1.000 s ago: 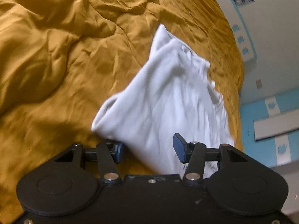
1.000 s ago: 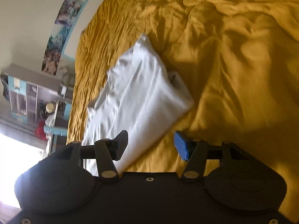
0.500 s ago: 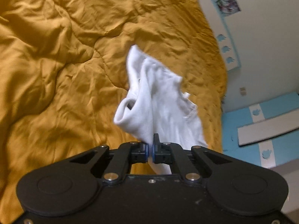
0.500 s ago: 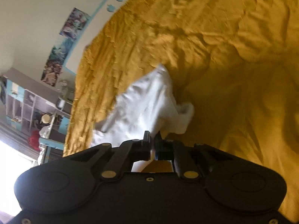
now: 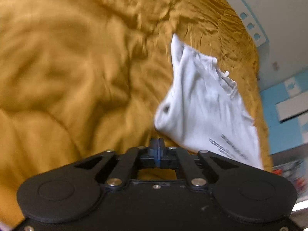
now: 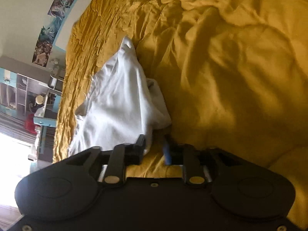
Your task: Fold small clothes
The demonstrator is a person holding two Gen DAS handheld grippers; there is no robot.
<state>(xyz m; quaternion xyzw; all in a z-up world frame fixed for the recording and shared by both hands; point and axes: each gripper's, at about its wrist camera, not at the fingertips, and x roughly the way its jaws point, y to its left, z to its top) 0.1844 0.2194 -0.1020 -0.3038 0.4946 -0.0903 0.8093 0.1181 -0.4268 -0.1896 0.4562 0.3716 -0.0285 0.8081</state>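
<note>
A small white t-shirt (image 5: pixel 204 104) with grey print near its hem lies on the mustard bedspread (image 5: pixel 77 77), right of centre in the left wrist view. My left gripper (image 5: pixel 158 150) is shut with nothing between its fingertips, just left of the shirt's near sleeve. In the right wrist view the same shirt (image 6: pixel 119 104) lies bunched at left. My right gripper (image 6: pixel 154 148) is open, its jaws a little apart, and the shirt's near edge hangs by its left finger.
The bed's edge runs along the right in the left wrist view, with a blue and white wall (image 5: pixel 284 100) beyond. In the right wrist view shelves (image 6: pixel 25 96) and a bright window stand past the bed's left edge.
Both grippers closed on the shirt and lifted it half a second ago. Now the right gripper has opened and the left holds no cloth; the shirt has dropped back onto the bed, shifted right.
</note>
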